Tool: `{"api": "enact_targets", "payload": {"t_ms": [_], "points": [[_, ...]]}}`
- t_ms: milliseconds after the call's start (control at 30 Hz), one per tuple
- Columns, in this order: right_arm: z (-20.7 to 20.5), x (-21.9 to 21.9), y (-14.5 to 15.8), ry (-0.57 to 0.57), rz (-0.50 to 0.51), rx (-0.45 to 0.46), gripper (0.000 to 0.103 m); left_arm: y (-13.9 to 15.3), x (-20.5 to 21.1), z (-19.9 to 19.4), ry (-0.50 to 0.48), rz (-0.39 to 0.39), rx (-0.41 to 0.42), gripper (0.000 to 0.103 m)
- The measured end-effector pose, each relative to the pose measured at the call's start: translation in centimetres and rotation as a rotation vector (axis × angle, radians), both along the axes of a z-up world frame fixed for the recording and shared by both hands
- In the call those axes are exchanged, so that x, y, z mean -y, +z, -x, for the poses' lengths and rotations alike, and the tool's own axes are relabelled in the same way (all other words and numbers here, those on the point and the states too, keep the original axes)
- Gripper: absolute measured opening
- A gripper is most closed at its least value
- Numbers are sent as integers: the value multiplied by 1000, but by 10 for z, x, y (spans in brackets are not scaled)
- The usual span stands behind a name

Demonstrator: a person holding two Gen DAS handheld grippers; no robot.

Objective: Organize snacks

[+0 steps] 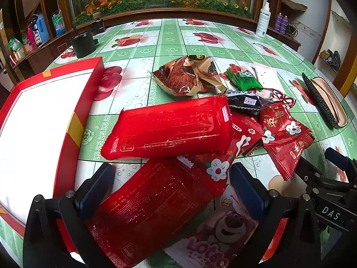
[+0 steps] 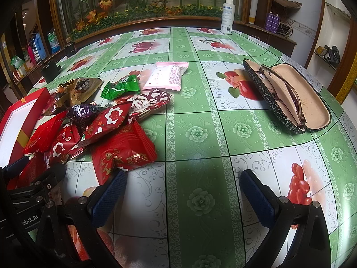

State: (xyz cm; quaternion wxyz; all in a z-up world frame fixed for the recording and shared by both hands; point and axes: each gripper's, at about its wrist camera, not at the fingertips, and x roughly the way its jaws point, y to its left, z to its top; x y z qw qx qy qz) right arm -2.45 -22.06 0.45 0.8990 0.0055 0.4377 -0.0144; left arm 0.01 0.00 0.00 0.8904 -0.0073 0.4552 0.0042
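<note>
A pile of snack packets lies on the flowered tablecloth. My left gripper (image 1: 171, 185) is open, its blue pads either side of a large red packet (image 1: 154, 210) that lies between them. A second large red packet (image 1: 169, 129) lies just beyond. Small red flowered packets (image 1: 283, 131), a brown packet (image 1: 189, 76), a green packet (image 1: 245, 80) and a pink Lotso packet (image 1: 218, 234) lie around. An open red box with a white inside (image 1: 40, 134) stands at the left. My right gripper (image 2: 183, 192) is open and empty over bare cloth, right of a red packet (image 2: 122, 154).
An open glasses case (image 2: 287, 96) with glasses lies at the right. A pink packet (image 2: 167, 76) lies beyond the pile. A white spray bottle (image 2: 227, 15) stands at the far edge, a black cup (image 1: 83, 44) at the far left. Shelves and a planter surround the table.
</note>
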Motion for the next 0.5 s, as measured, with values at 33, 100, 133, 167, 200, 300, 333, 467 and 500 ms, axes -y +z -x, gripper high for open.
{"api": "enact_targets", "payload": {"t_ms": [33, 100, 133, 167, 200, 300, 333, 467, 500], "points": [[0, 0, 0, 0, 0, 0, 103, 0, 0, 0, 0, 0, 0, 103], [0, 0, 0, 0, 0, 0, 103, 0, 0, 0, 0, 0, 0, 103], [0, 0, 0, 0, 0, 0, 103, 0, 0, 0, 0, 0, 0, 103], [0, 0, 0, 0, 0, 0, 103, 0, 0, 0, 0, 0, 0, 103], [0, 0, 0, 0, 0, 0, 103, 0, 0, 0, 0, 0, 0, 103], [0, 0, 0, 0, 0, 0, 103, 0, 0, 0, 0, 0, 0, 103], [0, 0, 0, 0, 0, 0, 103, 0, 0, 0, 0, 0, 0, 103], [1, 0, 0, -3, 1, 0, 103, 0, 0, 0, 0, 0, 0, 103], [1, -1, 0, -3, 0, 0, 103, 0, 0, 0, 2, 1, 0, 103]]}}
